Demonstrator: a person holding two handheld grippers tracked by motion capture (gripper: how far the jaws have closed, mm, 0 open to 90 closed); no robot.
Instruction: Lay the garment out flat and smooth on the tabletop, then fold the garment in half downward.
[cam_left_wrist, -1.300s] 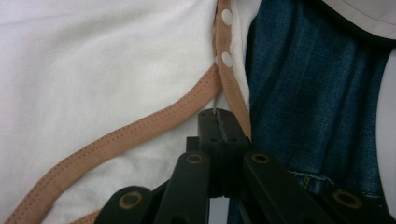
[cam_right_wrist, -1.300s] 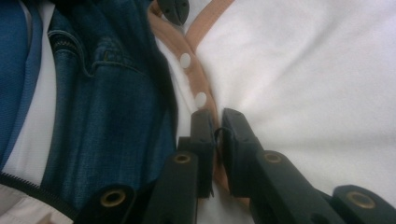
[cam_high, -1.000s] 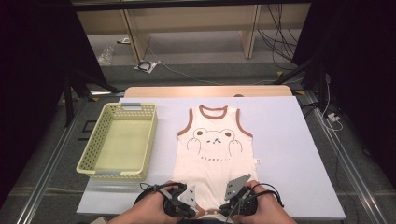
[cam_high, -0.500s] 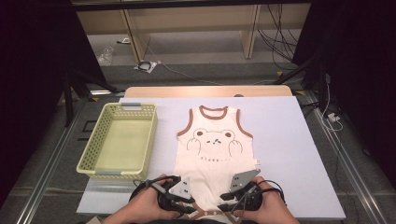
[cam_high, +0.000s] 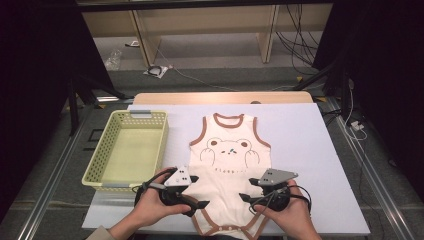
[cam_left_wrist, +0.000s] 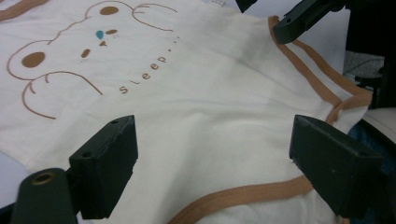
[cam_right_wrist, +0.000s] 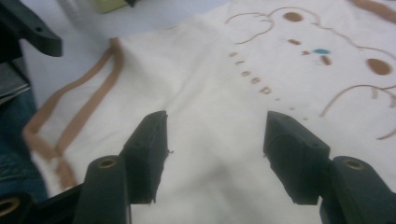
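— Where did the bodysuit (cam_high: 231, 170) lie on the table (cam_high: 310, 150)?

— Flat on the white top, just right of the yellow basket (cam_high: 129, 148). Its long axis ran away from me, neck far, brown-edged crotch end hanging toward my side.

— And your tongs?

— I had the left gripper (cam_high: 192, 200) over its near left edge, the right gripper (cam_high: 248, 199) over the near right, about equally close. Both had just been opening; the jaws stood released, cloth beneath them, nothing pinched.
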